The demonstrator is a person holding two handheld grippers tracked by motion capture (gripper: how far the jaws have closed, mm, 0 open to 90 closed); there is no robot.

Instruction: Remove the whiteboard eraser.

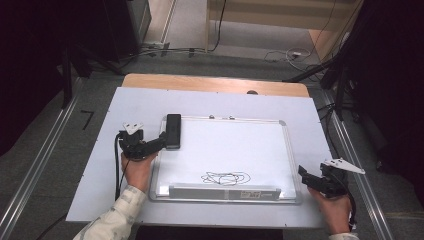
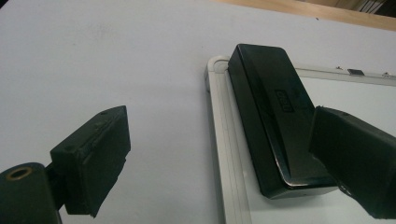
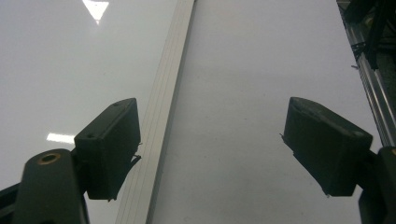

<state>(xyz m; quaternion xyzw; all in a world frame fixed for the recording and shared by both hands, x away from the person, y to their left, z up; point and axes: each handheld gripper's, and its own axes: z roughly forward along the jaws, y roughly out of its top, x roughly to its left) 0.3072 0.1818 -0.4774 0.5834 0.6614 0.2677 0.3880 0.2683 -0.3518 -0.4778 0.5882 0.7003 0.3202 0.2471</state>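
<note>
Nearest the high camera, at 7 o'clock, your pale-sleeved left forearm comes in, and at 5 o'clock your right hand [image 1: 334, 210].

The broad white sheet [image 1: 100, 170] covering the light wooden table [image 1: 210, 83] is the biggest thing before you. On it lies the rectangular whiteboard with a silver metal frame [image 1: 292, 155], filling the middle of the sheet. A long grey pen tray [image 1: 224, 191] runs along its 6 o'clock edge, and just above that tray a small black scribble of looping marker lines [image 1: 225, 177] sits on the white surface.

Your left gripper [image 1: 162, 140] rests at 9 o'clock beside the board's frame, pointing toward 2 o'clock. Its jaws are spread wide: in the left gripper view one jaw hangs over the bare sheet and the other over the near end of the black rectangular block eraser [image 2: 275, 121]; whether it touches the eraser you cannot tell.

Your right gripper [image 1: 306, 175] sits at 4 o'clock, just off the board's lower right corner. Its jaws are also parted with nothing between them; in the right gripper view they straddle the frame strip, one over the glossy board, one over the sheet.

The eraser [image 1: 173, 131] lies on the board's 10 o'clock corner, its long side along the left frame edge.
</note>
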